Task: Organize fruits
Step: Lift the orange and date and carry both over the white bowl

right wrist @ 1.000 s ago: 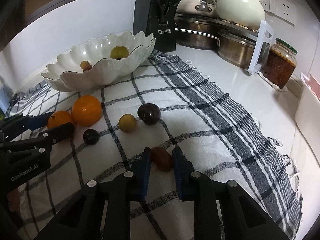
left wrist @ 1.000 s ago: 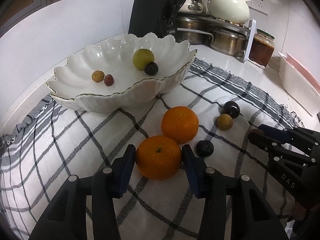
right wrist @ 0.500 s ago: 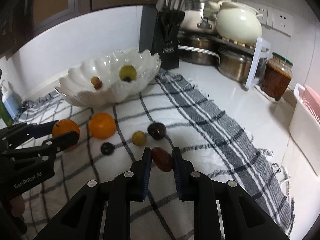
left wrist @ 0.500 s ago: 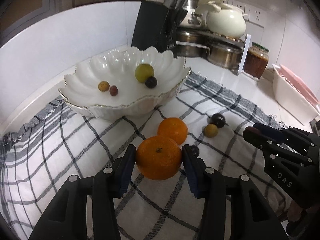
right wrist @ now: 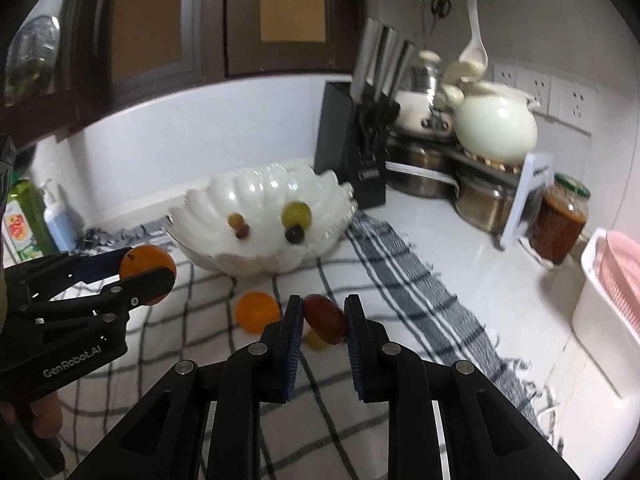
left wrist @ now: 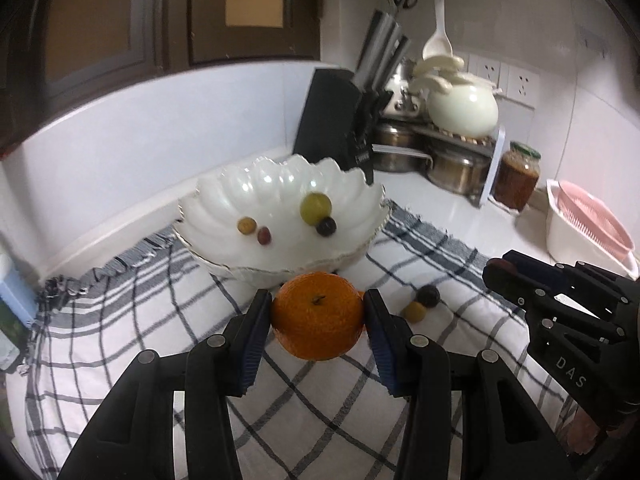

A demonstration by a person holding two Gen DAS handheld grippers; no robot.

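Above the checked cloth, the left gripper clamps an orange between both fingers, just in front of the scalloped white bowl. The right gripper clamps a dark red fruit clear of the cloth. The bowl contains four items: a green fruit, a dark plum, a small yellow fruit and a small red fruit. A second orange lies on the cloth.
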